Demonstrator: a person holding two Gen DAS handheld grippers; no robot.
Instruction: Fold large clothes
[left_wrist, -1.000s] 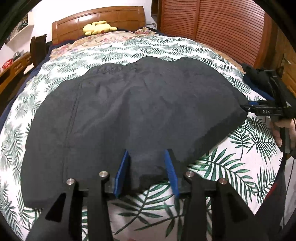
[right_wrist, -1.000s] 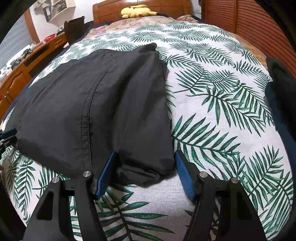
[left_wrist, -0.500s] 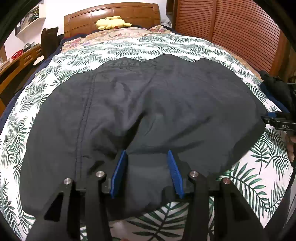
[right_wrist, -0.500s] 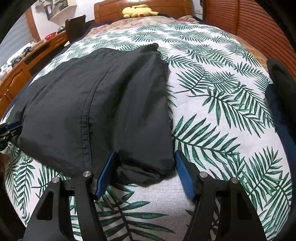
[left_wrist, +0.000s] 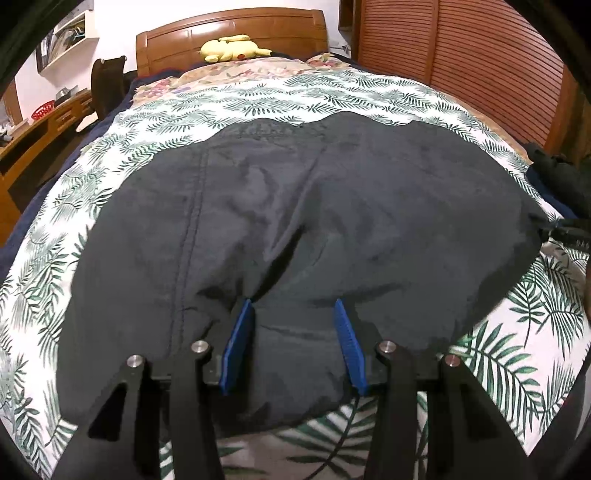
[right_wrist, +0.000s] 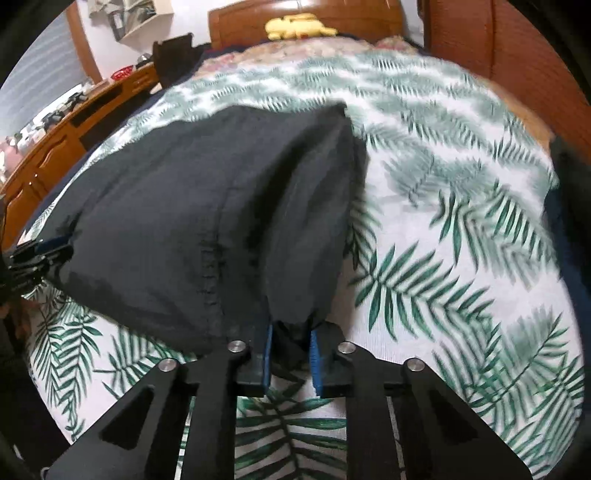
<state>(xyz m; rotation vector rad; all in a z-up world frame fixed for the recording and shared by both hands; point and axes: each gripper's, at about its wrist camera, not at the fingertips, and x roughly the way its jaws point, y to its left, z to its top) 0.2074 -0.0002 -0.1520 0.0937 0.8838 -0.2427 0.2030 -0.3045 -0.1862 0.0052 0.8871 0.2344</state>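
A wooden desk (left_wrist: 33, 136) stands at the far left, beside a bed covered with a palm-leaf bedspread (left_wrist: 258, 99). On top of that bedspread lies a large black garment (left_wrist: 295, 221), spread wide across the near half of the bed, with a stitched seam running down its left part.

At the garment's near edge, left of its middle, the left gripper (left_wrist: 293, 314) sits with its blue-padded jaws spread apart. Black cloth lies between the two pads, and the fabric puckers into creases just beyond them; the jaws are not pressed together on it.

Beyond the garment, at the head of the bed, a yellow plush toy (left_wrist: 231, 46) rests against the wooden headboard (left_wrist: 229, 27). A slatted wooden wardrobe (left_wrist: 480, 62) rises to the right of the bed.

At the garment's right-hand corner, the right gripper (right_wrist: 290, 341) has its jaws drawn close together, pinching a bunched fold of the black cloth between the blue pads. From this view the garment rises in a soft hump away from the pinch, and the surrounding leaf pattern looks blurred. A dark heap of clothing (left_wrist: 554, 173) lies at the bed's right edge, past the garment.
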